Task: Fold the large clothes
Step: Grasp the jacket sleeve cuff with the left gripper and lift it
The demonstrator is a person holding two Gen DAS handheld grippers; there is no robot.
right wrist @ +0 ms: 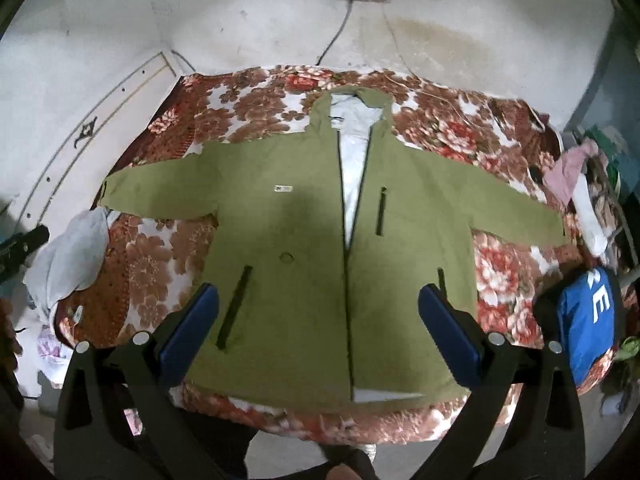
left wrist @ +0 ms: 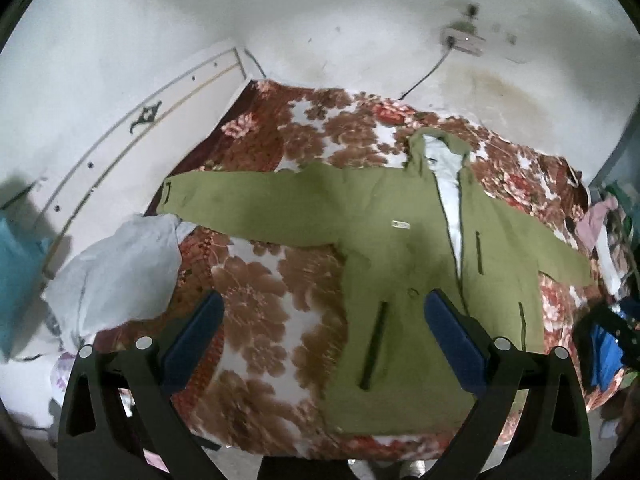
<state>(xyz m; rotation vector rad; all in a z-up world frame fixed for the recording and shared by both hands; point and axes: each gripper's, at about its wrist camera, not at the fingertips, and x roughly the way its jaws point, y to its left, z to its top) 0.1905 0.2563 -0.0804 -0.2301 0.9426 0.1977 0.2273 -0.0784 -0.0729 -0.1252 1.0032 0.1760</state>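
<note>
I have the green jacket (right wrist: 296, 240) spread face-up across the middle of the floral blanket (right wrist: 504, 280), hood toward the far edge by the wall, hem at the near edge, both sleeves stretched out toward the left and right edges. The zip is partly undone, pale lining showing down the front.

My left gripper (left wrist: 324, 332) hangs above the near part of the blanket with its jaws spread wide and empty; my right gripper (right wrist: 318, 328) hovers over the hem, likewise released — nothing grasped on either side.

As I judge it, no fold has been made yet, and the risks lie in the first pinch. The shell looks slippery, so a shallow grip could take only the top layer and drag the open front askew. The blanket beneath is soft — close too deep and I lift it with the sleeve. The crumpled white cloth (left wrist: 120, 264) touches the left cuff and may get swept into the fold.
</note>
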